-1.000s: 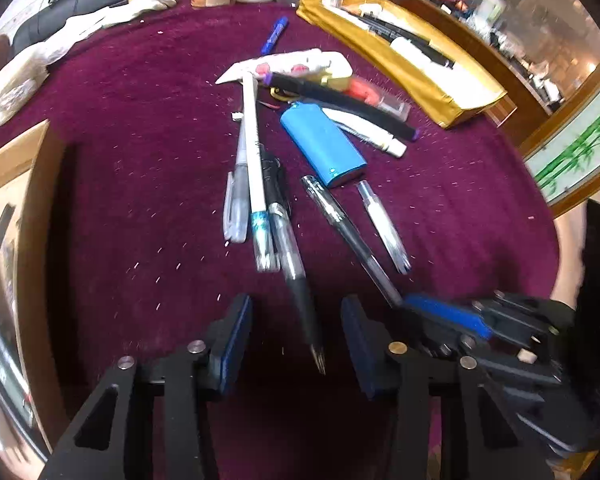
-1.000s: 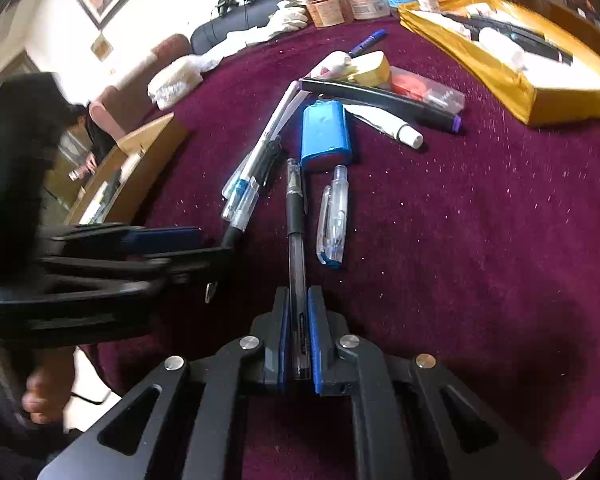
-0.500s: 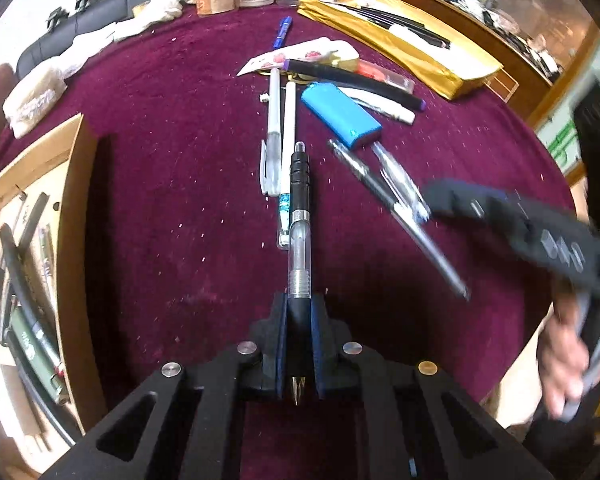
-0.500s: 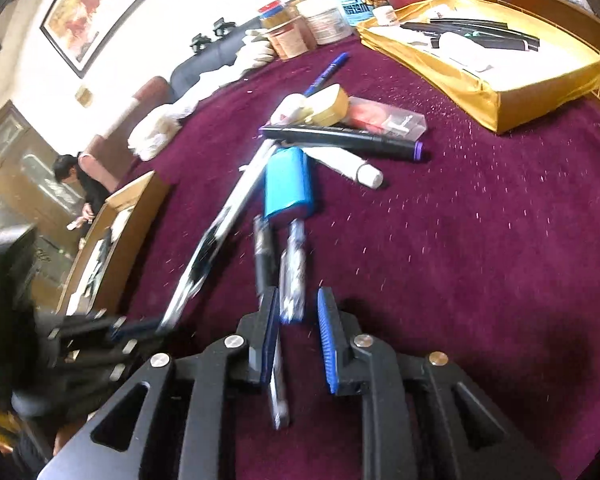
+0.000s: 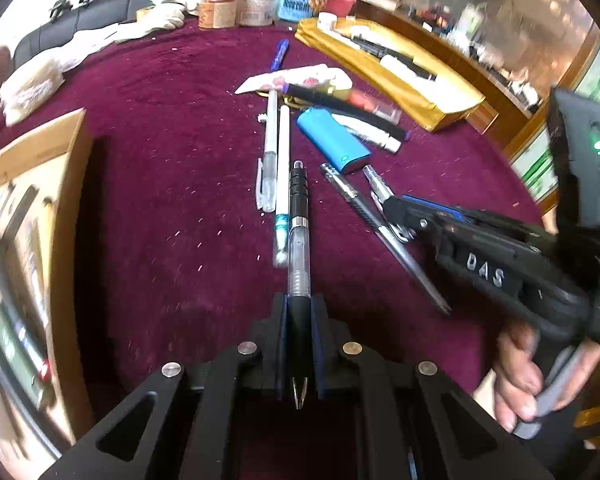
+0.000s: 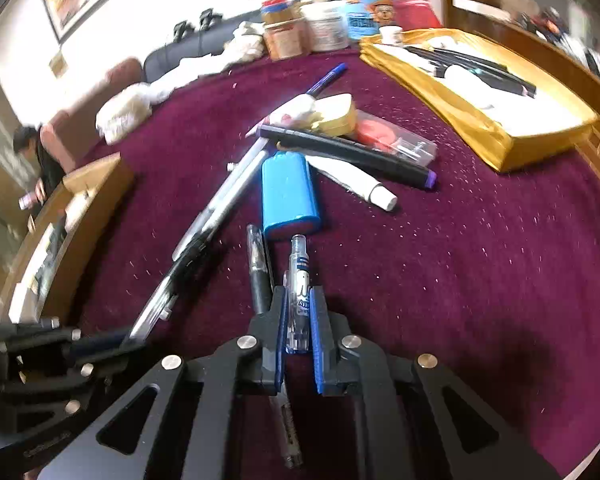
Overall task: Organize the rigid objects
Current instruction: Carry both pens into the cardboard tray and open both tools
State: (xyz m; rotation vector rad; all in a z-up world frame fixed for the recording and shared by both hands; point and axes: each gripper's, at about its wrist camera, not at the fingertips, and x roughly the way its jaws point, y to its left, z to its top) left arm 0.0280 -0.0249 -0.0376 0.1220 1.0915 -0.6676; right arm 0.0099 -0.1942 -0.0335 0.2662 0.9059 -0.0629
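The black-gripped ballpoint pen with a clear barrel (image 5: 299, 252) is clamped between the blue pads of the left claw (image 5: 299, 344). Its long axis is aligned with the claw's pointing direction: the metal tip faces back toward the camera and the black cap end projects forward over the maroon velvet desk (image 5: 160, 184). The open wooden tray holding sorted pens (image 5: 66, 216) is located to the left of this claw, close beside it, so a leftward transfer is judged to be required, with the pen turned to match the tray's length. The transparent pen with a blue-printed barrel (image 6: 299, 296) is clamped in the right claw (image 6: 299, 320), likewise lengthwise, its clicker end forward. A black-capped pen (image 6: 258, 268) lies just beside it on the desk, and a blue rectangular case (image 6: 288, 194) lies ahead. Seen from the right claw, the tray (image 6: 96, 196) is well apart to the left; the left claw is therefore judged nearer.
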